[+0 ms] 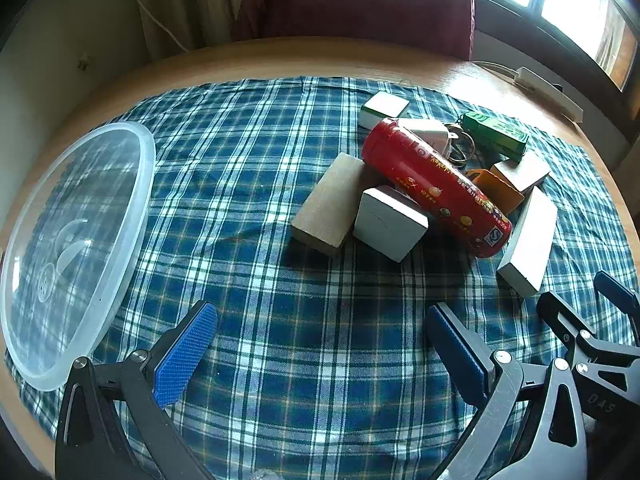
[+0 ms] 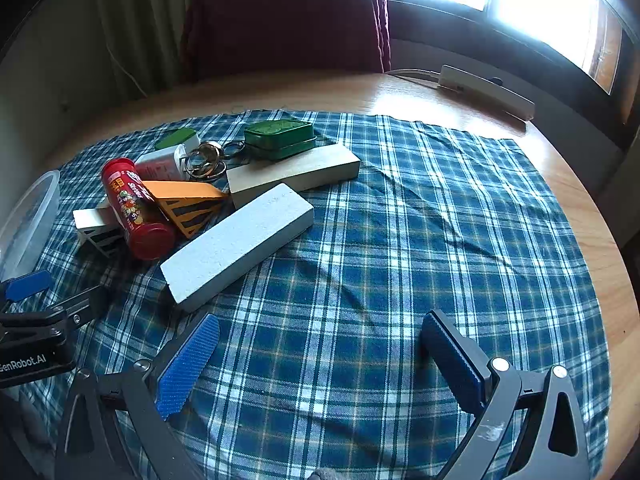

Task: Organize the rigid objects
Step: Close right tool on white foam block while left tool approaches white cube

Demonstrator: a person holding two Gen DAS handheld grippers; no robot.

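Observation:
A pile of rigid objects lies on the plaid cloth (image 1: 280, 320). A red candy tube (image 1: 436, 188) (image 2: 134, 210) rests across white and tan blocks (image 1: 390, 224). A long white block (image 2: 240, 244) and a tan block (image 2: 296, 174) lie beside it, with an orange striped wedge (image 2: 186, 206), a green tin (image 2: 280, 138), metal rings (image 2: 204, 162) and a white charger (image 2: 162, 166). My left gripper (image 1: 320, 338) is open, nothing between its blue pads, short of the pile. My right gripper (image 2: 320, 350) is open over bare cloth, right of the long block.
A clear plastic container (image 1: 68, 256) stands at the left cloth edge. A white power strip (image 2: 486, 90) lies at the far right of the round wooden table (image 2: 440, 96). A dark red chair back (image 2: 288, 20) stands behind. The right gripper's body (image 1: 592, 344) sits close beside my left one.

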